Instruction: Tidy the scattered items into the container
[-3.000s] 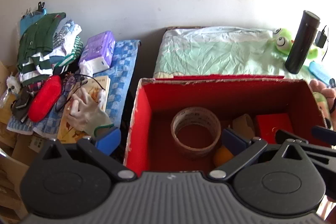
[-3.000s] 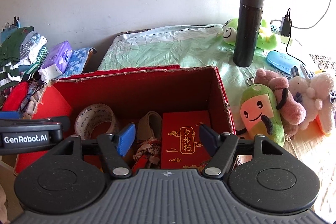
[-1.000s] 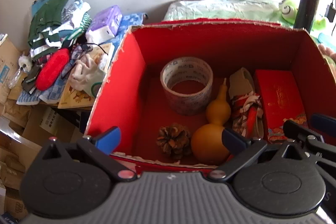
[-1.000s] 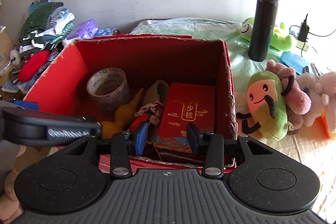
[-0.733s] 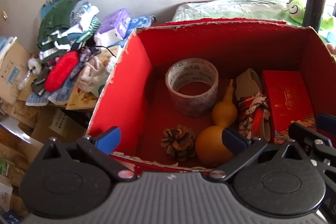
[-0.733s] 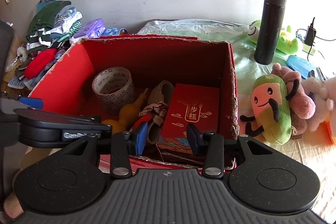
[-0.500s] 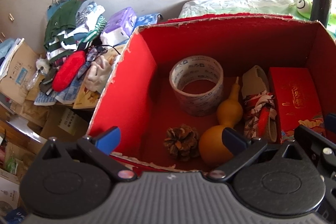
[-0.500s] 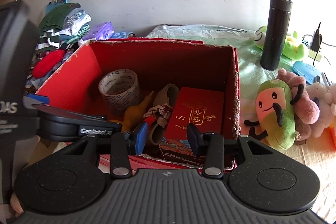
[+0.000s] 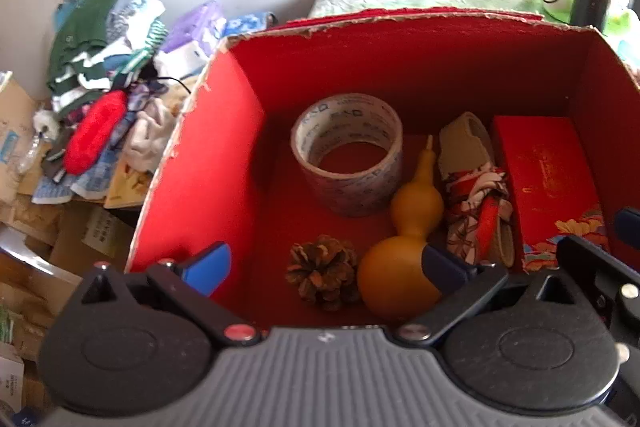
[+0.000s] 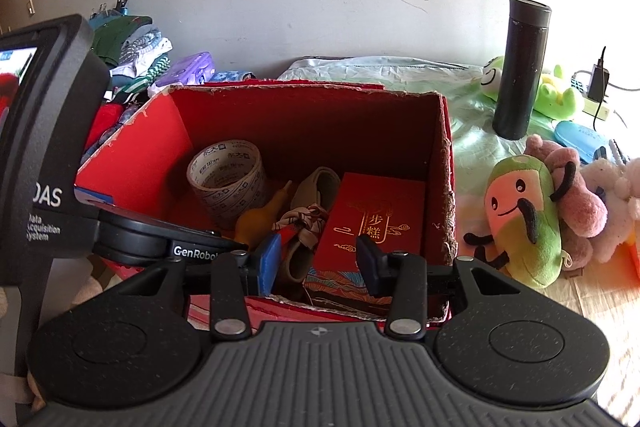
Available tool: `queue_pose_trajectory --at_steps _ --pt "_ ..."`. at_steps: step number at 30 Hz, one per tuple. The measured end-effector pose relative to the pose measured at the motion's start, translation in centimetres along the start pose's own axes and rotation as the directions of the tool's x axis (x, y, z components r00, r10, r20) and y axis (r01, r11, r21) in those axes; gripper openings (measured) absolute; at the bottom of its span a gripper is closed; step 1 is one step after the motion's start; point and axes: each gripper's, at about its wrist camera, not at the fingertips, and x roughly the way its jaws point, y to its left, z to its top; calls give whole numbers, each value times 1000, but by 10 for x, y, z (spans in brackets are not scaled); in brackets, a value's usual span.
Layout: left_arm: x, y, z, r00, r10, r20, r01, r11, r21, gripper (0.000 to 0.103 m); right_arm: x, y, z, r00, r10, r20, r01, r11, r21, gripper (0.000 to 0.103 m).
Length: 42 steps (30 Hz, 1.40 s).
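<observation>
Both claws, L [image 9: 324, 263] & R [image 10: 316, 259], apart, empty, over red box [image 9: 224, 155] near edge.

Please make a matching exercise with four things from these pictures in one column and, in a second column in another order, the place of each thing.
1 tape roll
2 pine cone
3 black flask
4 red gift box

a standing outside the red box
b near front wall
c against right wall
d far left of floor

Pairs: 1-d, 2-b, 3-a, 4-c
</observation>
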Motion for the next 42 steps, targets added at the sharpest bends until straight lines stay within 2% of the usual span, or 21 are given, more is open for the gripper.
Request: queue_pose_trajectory --at_steps 3,5,7,10,13,15,17,20,21,25,32,42 --pt "-10 0 2 999 -14 52 11 997 73 102 2 -3 7 999 7 -38 -6 999 34 44" --pt "-13 1 3 997 -24 74 15 992 122 102 3 -9 13 998 20 -59 -14 995 98 44" --pt "-8 5 7 998 -45 46 39 991 128 102 4 -12 17 997 24 -75 -12 988 151 44" --pt "1 15 12 996 -92 -17 93 992 87 102 6 -9 20 995 -13 -99 31 983 182 42" --pt "0 17 12 992 -124 -21 125 988 85 102 6 -1 18 992 -64 -110 84 979 187 42" --pt "-1 17 11 991 -130 -13 131 987 98 102 7 4 17 990 -88 -109 108 977 184 38" --pt "0 19 11 990 -140 -12 140 984 106 102 11 3 19 988 -88 -125 113 971 210 24" --pt "1 23 12 987 -159 -14 160 981 108 102 16 -1 20 986 -75 -150 114 956 269 16" --pt "2 24 13 986 -169 -14 170 979 109 102 16 0 21 986 -79 -150 118 955 273 16" --pt "0 27 16 982 -191 -7 191 977 99 102 15 8 22 986 -105 -133 137 956 260 16" --pt "6 34 20 978 -207 -29 209 976 54 102 22 17 29 984 -92 -152 126 965 228 15" --pt "8 33 11 980 -195 -40 195 981 18 102 24 17 27 980 -116 -163 145 974 175 17"
